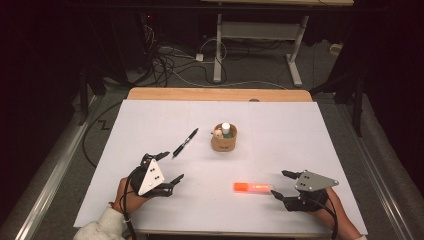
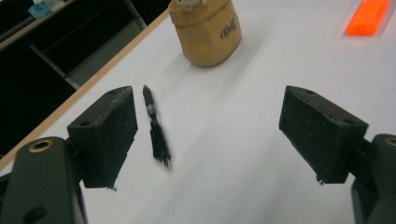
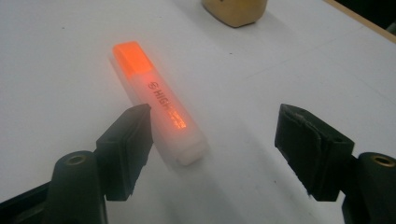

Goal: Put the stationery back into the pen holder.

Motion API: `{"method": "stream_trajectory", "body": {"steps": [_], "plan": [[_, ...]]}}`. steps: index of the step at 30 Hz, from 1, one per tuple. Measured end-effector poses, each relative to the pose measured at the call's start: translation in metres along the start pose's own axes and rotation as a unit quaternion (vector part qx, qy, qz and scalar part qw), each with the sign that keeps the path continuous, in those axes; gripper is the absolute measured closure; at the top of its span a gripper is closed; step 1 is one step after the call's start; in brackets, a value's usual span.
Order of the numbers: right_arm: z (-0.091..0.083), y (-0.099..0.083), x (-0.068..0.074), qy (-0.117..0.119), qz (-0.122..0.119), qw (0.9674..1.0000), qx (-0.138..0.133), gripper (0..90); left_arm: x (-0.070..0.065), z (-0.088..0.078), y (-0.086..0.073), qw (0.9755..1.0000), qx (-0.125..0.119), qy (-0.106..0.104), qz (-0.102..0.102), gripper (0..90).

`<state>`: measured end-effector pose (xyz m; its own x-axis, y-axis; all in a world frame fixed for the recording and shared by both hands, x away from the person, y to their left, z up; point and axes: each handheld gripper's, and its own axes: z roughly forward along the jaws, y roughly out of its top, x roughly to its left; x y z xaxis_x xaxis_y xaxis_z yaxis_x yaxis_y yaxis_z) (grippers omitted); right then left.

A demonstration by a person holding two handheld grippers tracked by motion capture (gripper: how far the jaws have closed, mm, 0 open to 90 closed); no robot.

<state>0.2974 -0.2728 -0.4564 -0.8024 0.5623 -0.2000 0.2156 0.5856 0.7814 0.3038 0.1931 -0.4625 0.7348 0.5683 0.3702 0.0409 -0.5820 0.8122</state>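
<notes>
A white-covered counter (image 1: 150,125) with a wooden far edge is carrying three things. A black slender pen (image 1: 185,142) is lying slantwise left of centre, and in the left gripper view it is sitting just beside the left-hand jaw, apart from it. A small tan cylindrical paper cup (image 1: 224,140) is standing upright near the middle, holding a white-capped item. A glowing orange highlighter with a translucent white body (image 1: 253,187) is lying flat toward the near right.

The left hand-held gripper (image 1: 170,168) is hovering near the pen with its jaws spread wide, gripping nothing. The right hand-held gripper (image 1: 282,184) is sitting just beside the highlighter's white end, jaws likewise wide apart and empty.
</notes>
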Motion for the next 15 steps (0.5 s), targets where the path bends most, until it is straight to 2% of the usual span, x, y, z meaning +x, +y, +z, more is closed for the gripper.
{"method": "stream_trajectory", "body": {"steps": [2,9,11,15], "plan": [[0.002,0.005,0.001,0.010,-0.002,0.9999,0.007,28.2,0.001,-0.005,-0.007,0.9999,0.004,-0.004,-0.011,18.8],[0.016,0.023,0.003,0.035,-0.023,0.9980,0.046,26.9,0.000,-0.017,-0.026,0.9993,0.027,-0.006,-0.023,18.8],[0.022,0.029,0.003,0.048,-0.025,0.9971,0.054,26.9,-0.001,-0.020,-0.028,0.9991,0.030,-0.009,-0.029,18.8],[0.037,0.042,0.005,0.064,-0.045,0.9934,0.083,26.9,-0.003,-0.025,-0.031,0.9989,0.032,-0.012,-0.031,18.8]]}}
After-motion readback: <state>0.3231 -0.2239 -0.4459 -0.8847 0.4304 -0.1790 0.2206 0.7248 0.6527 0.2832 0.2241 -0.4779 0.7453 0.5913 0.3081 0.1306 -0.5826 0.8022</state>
